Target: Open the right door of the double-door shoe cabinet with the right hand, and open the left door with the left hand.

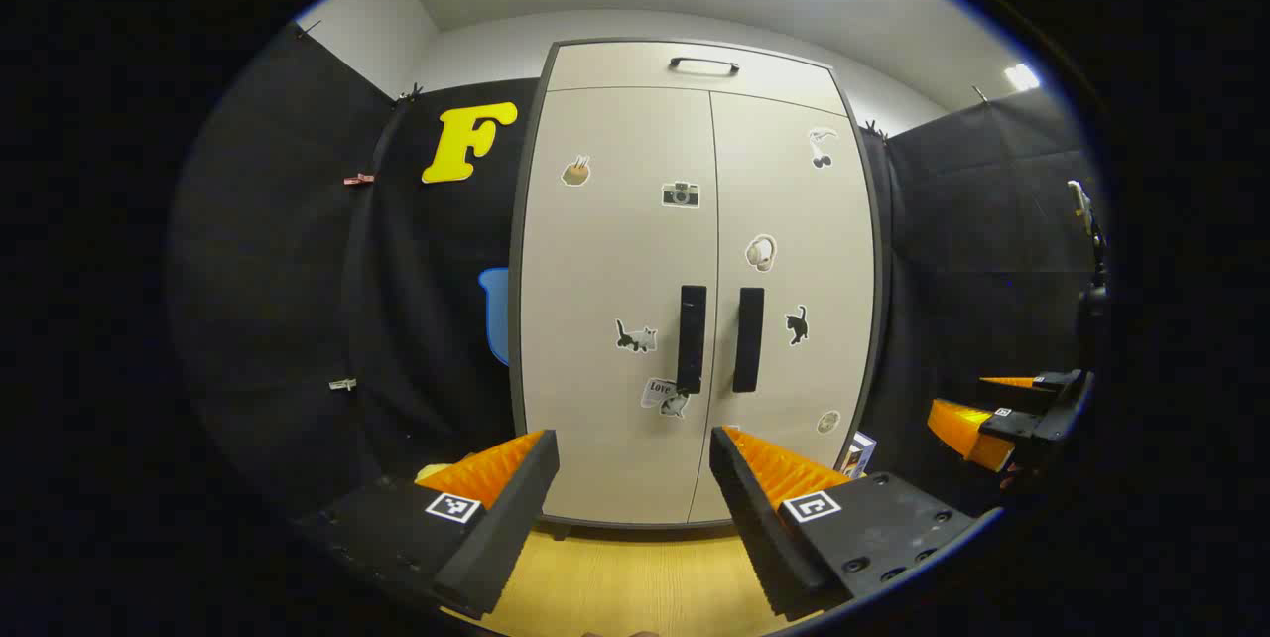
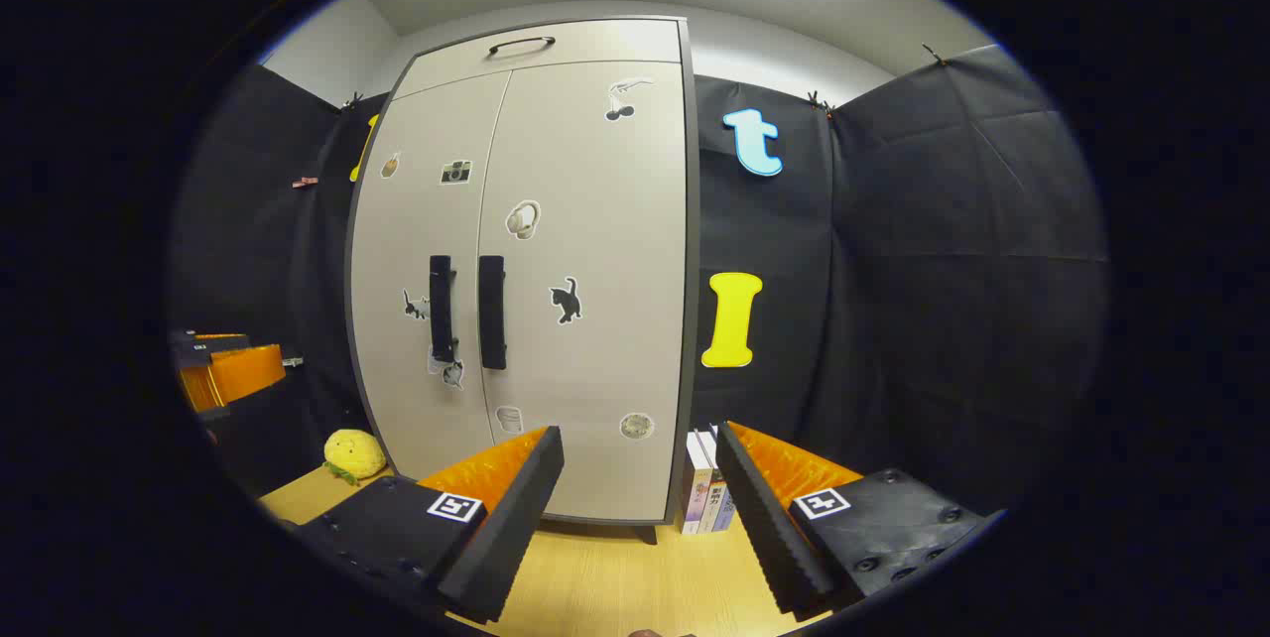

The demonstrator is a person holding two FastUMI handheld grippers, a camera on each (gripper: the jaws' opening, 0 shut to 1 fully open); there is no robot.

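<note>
Facing shut cabinet (image 1: 695,290), both grippers apart.

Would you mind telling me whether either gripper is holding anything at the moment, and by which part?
Nothing is held. The left gripper and right gripper are both open, short of the shut shoe cabinet, and its door handles are untouched.

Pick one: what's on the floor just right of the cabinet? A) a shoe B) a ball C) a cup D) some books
D: in the right gripper view some books stand upright on the floor beside the right side of the cabinet.
</note>
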